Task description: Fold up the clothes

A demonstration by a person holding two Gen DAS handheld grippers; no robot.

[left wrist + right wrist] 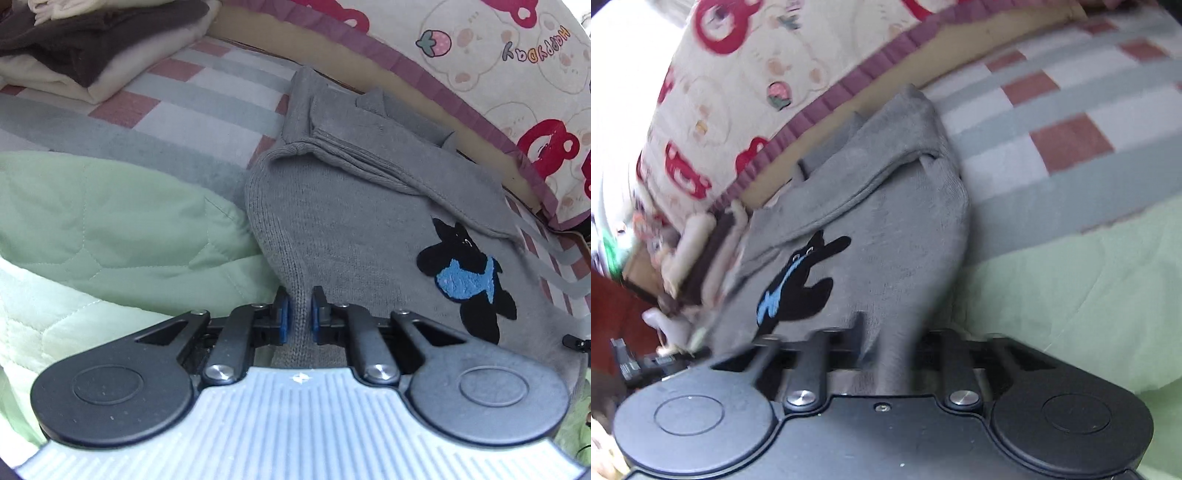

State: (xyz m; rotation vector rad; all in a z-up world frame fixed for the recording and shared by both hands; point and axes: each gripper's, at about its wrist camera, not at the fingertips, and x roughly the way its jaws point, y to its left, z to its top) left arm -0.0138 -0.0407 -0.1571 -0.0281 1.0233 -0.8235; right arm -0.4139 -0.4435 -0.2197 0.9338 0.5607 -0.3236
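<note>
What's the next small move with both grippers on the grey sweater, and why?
Probably carry the pinched edge up and over toward the collar end. The left gripper and right gripper each appear shut on a bunched fold of the grey sweater, whose far part lies on the checked sheet, so folding it over looks next.

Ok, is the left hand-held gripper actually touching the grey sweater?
Touching. The left wrist view shows the left hand-held gripper with both blue pads pinching a ridge of the grey sweater.
</note>
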